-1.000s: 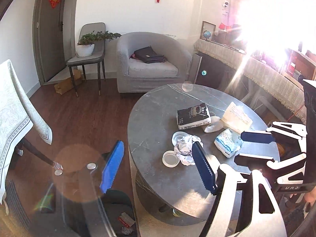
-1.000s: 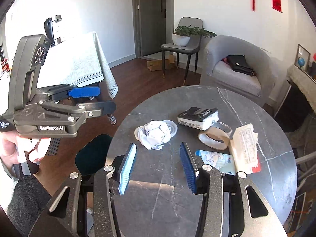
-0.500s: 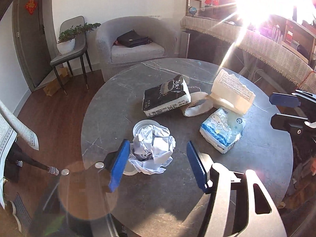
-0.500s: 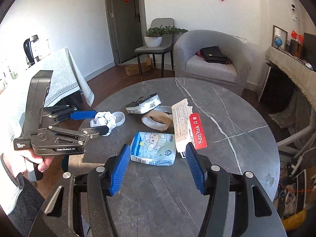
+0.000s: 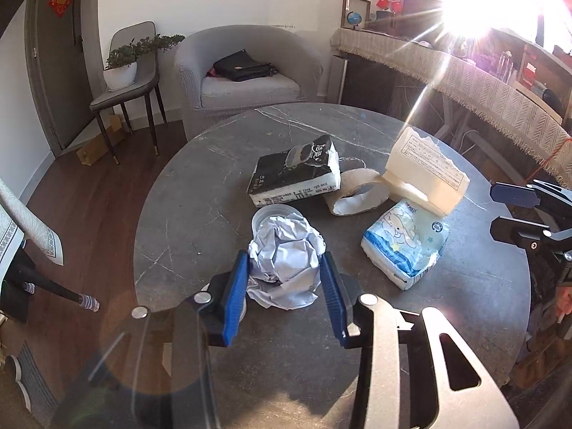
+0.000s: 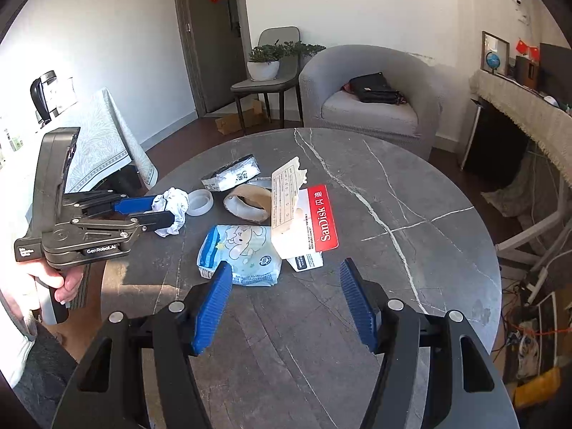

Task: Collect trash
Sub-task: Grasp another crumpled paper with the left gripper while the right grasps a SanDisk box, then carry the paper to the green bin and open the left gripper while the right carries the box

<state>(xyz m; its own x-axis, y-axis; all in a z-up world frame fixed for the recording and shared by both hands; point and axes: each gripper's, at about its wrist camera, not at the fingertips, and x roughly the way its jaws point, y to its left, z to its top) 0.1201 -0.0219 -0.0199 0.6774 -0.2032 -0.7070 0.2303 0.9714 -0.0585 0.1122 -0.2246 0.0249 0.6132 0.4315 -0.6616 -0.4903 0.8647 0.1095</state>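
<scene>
A crumpled white paper (image 5: 286,250) lies on the round grey marble table (image 5: 200,193), partly over a clear plastic lid (image 5: 271,212). My left gripper (image 5: 284,262) straddles the paper; its jaws are closing and both blue pads touch its sides. The right wrist view shows the same grip: left gripper (image 6: 164,211), paper (image 6: 175,198). My right gripper (image 6: 286,268) stands open just above the table, its left fingertip at the near edge of a blue-and-white tissue packet (image 6: 243,250), nothing between the pads. It shows at the right edge in the left wrist view, right gripper (image 5: 497,209).
A black tissue pack (image 5: 293,175), a flattened cardboard ring (image 5: 357,193), a torn cream package (image 5: 425,175) and a red SanDisk card (image 6: 323,214) lie mid-table. A grey armchair (image 6: 368,107) and a chair with a potted plant (image 6: 264,68) stand behind. A person's hand (image 6: 53,282) holds the left gripper.
The left gripper came in over the table, dropped onto the crumpled paper and narrowed its jaws around it. The right gripper swung right to the blue tissue packet and opened wider.
</scene>
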